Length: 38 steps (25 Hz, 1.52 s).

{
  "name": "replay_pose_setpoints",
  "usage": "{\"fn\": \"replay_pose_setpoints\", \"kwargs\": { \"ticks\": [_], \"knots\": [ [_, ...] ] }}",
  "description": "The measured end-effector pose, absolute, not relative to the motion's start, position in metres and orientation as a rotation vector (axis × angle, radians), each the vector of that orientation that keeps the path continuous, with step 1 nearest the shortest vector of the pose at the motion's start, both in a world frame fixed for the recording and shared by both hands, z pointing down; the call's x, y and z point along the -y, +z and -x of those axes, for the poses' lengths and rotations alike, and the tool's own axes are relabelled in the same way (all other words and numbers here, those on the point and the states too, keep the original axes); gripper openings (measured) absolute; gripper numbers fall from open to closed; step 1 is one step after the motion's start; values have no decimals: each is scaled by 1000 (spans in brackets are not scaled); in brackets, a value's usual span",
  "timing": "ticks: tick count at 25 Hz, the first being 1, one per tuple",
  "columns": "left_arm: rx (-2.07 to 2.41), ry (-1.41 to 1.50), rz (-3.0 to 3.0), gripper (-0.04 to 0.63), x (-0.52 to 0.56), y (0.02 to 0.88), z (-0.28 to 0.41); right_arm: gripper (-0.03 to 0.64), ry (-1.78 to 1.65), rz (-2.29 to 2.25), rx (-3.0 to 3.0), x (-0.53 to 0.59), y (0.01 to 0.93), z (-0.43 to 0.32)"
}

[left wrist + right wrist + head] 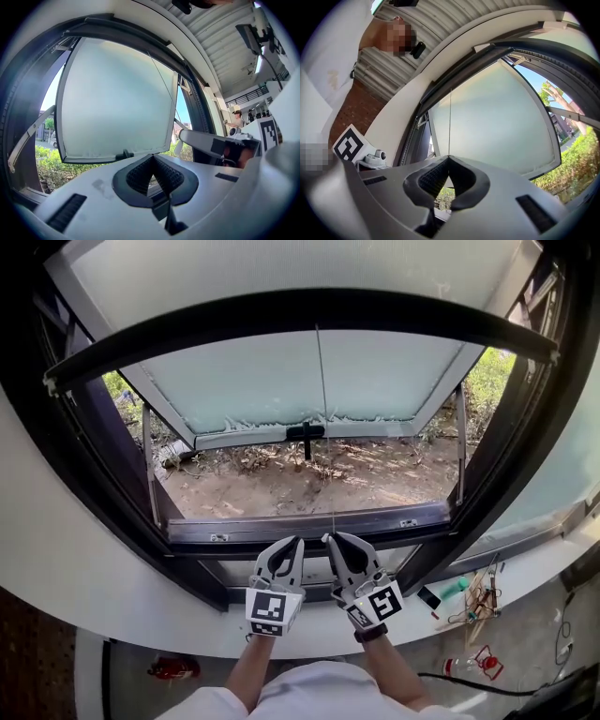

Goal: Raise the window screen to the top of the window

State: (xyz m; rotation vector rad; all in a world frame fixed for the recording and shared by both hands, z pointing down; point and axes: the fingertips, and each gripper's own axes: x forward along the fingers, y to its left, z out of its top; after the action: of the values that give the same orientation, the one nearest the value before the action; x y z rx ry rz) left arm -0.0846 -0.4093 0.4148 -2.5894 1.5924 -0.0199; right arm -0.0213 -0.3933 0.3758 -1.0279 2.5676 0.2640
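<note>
While the right gripper [449,158] fingers pinch the thin grey cord [450,122], the left gripper [152,157] fingers are closed on nothing. Jerky pulling may slip it free.

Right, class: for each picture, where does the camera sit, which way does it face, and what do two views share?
Head view: on the person's head, facing steeply down at the frosted pane; forearms, left gripper and right gripper show.
Left gripper view: on that gripper, facing along its shut jaws to the pane; the right gripper shows.
Right gripper view: on that gripper, facing up along jaws shut on a thin cord; the left gripper shows.
Shared: all three show pane and cord.
</note>
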Motion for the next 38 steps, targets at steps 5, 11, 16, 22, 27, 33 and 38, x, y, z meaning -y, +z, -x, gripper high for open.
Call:
{"fn": "replay_pose_setpoints", "kwargs": {
  "ticks": [5,11,16,22,27,33,38],
  "knots": [
    [-1576,19,2568,0,412,395,89,2,264,1033,-2544,398,364,23],
    [-1557,81,2539,0,414,370,93,2,411,1005,-2479,392,324,27],
    [-1557,95,2543,0,408,368,93,3,462,983,-2457,390,300,31],
    [-1583,103,2535,0,403,366,101,3,504,965,-2435,399,265,33],
    [-1606,102,2527,0,401,367,107,3,592,926,-2371,398,216,34],
    [-1607,78,2535,0,397,375,105,2,507,822,-2355,386,177,34],
    [-1606,65,2543,0,397,379,103,3,291,659,-2302,377,173,24]
  ]
}}
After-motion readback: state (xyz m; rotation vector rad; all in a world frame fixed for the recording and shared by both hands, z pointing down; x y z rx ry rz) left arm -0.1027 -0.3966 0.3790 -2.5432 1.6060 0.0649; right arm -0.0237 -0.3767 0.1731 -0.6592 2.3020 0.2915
